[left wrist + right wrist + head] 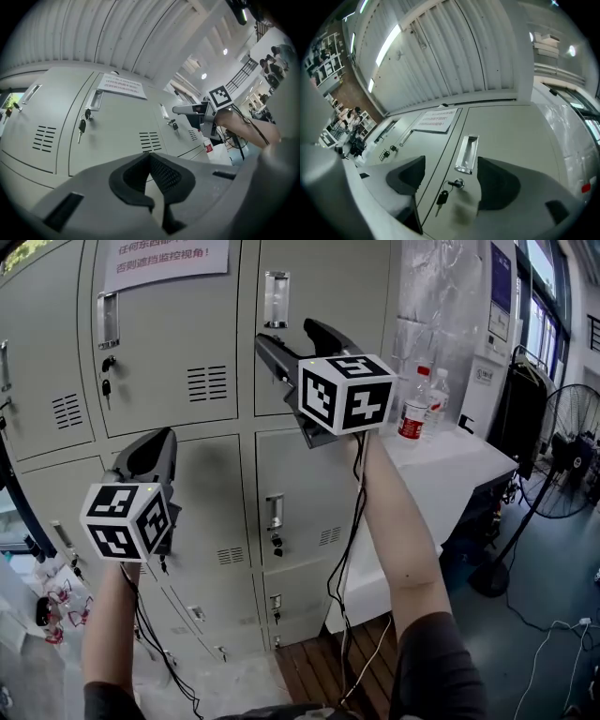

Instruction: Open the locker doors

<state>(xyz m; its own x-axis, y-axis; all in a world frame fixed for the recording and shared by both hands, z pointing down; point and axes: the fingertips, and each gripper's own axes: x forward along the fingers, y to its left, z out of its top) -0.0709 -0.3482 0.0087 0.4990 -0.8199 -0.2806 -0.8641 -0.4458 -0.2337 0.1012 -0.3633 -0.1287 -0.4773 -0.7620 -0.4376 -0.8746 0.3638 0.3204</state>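
1 locker handle | between spread jaws of right claw

A white paper notice on the upper left locker door carries red Chinese print; its lower line seems to read "否则遮挡监控视角!". The red label on the bottle at the right is too small to read.

Two hand-held grippers, two bottles, one fan, one white table, one posted notice

Raised right claw jaws apart; lower left claw jaws together.
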